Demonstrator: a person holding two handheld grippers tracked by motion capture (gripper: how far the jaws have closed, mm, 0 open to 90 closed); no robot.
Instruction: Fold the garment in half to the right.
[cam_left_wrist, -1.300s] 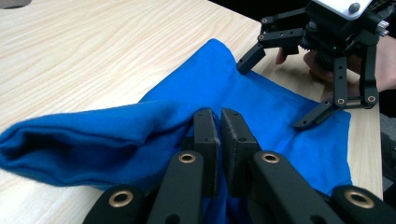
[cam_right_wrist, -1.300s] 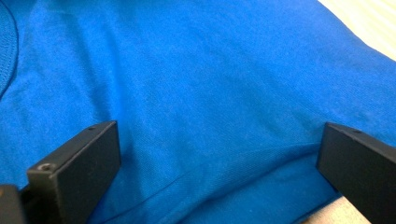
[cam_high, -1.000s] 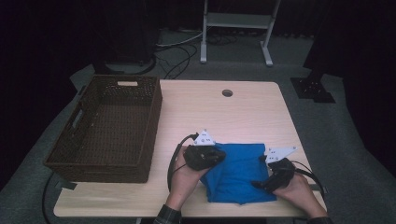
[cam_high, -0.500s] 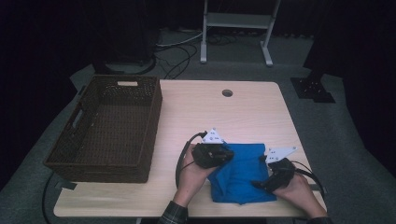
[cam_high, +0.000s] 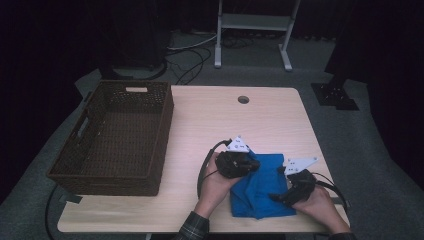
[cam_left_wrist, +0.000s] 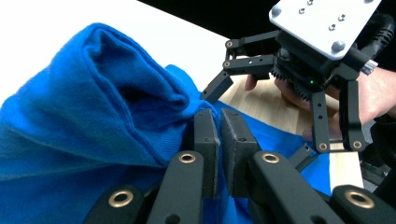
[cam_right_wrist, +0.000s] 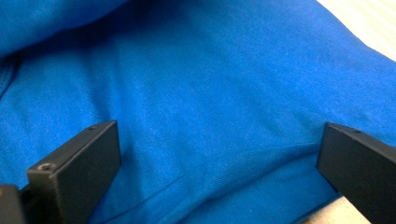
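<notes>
Blue cloth (cam_high: 260, 187) lying bunched on the near right part of the bench (cam_high: 215, 120), folded over itself, thick rolled fold (cam_left_wrist: 116, 88) standing up in the left gripper view. Soft knit fabric, seam line running across it in the right gripper view (cam_right_wrist: 201, 93).

Left gripper (cam_high: 243, 162) sitting at the far left corner of the cloth, jaws pinched nearly together on a fold of the blue fabric, pads (cam_left_wrist: 205, 135) pressing the cloth edge between them. Grey three-cornered plate on top, black cable looping off toward the left. Held by the left hand (cam_high: 216, 176), plaid cuff (cam_high: 192, 227) peeking in at the near edge.

Right gripper (cam_high: 280, 196) down at the near right side of the cloth, jaws spread wide, blue fabric lying between and under them, not pinched. Same gripper also facing the camera in the left gripper view (cam_left_wrist: 285, 107), standing open just over the cloth. Right hand (cam_high: 320, 205) wrapped round it, resting on the bench near the right edge.

Further out: brown wicker basket (cam_high: 117, 137) on the left side of the bench, well apart from the cloth. Round cable hole (cam_high: 243, 99) at the far edge of the bench. Beyond that, a metal stand (cam_high: 255, 30) on the dark floor, plus some cables (cam_high: 185, 60).
</notes>
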